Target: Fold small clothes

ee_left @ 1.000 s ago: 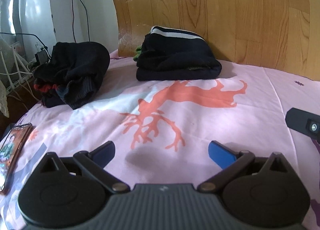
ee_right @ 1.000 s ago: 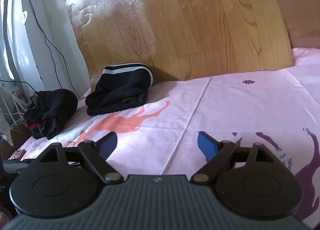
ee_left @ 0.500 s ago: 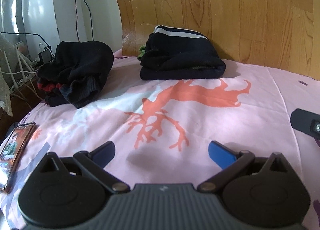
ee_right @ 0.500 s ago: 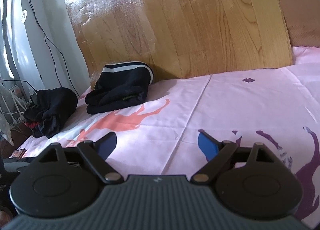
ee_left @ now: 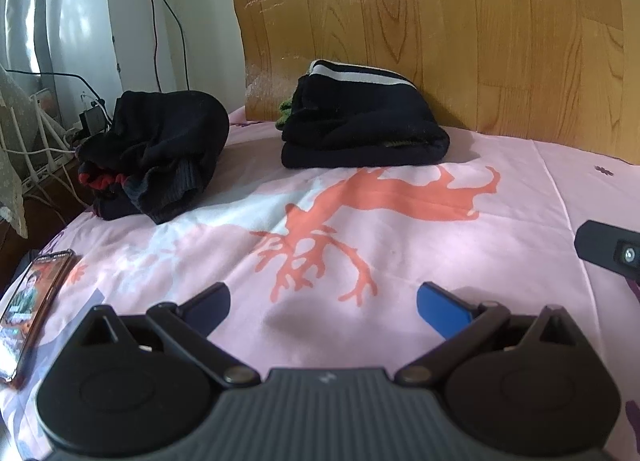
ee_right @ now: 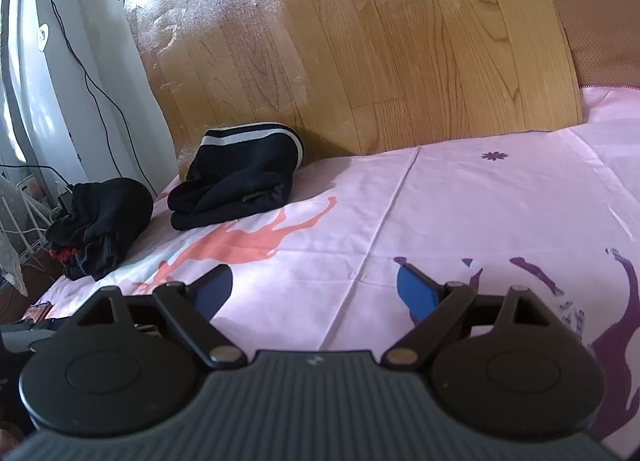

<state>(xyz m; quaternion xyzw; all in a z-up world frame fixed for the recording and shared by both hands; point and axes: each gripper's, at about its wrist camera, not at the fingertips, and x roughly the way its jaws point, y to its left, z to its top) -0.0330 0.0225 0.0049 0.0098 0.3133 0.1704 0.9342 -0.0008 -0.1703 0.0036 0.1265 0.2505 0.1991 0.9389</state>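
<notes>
So the biggest thing in front of me is the bed (ee_left: 400,253) with its pink sheet and the coral antler print, and it's bare right ahead of both sets of fingers, which I'd guess is on purpose: that's the open patch to fold on. Behind it stands one wooden headboard (ee_left: 460,29). Clothes-wise I count two dark piles, both well beyond the fingertips and off to the left. The folded stack (ee_left: 360,121), with a white stripe on top and a bit of green peeking out, sits tidy against the headboard, so I read it as the done pile, parked out of the way. The crumpled heap (ee_left: 160,153), dark knit with some red showing, sits further left near the bed's edge, probably what's left to fold. One phone (ee_left: 28,301) lies at the bed's edge just left of my left fingers. Left gripper (ee_left: 322,301) and right gripper (ee_right: 314,287): both spread wide, nothing between them, hovering low over the sheet. A bit of the right one pokes into the left view's right edge.
</notes>
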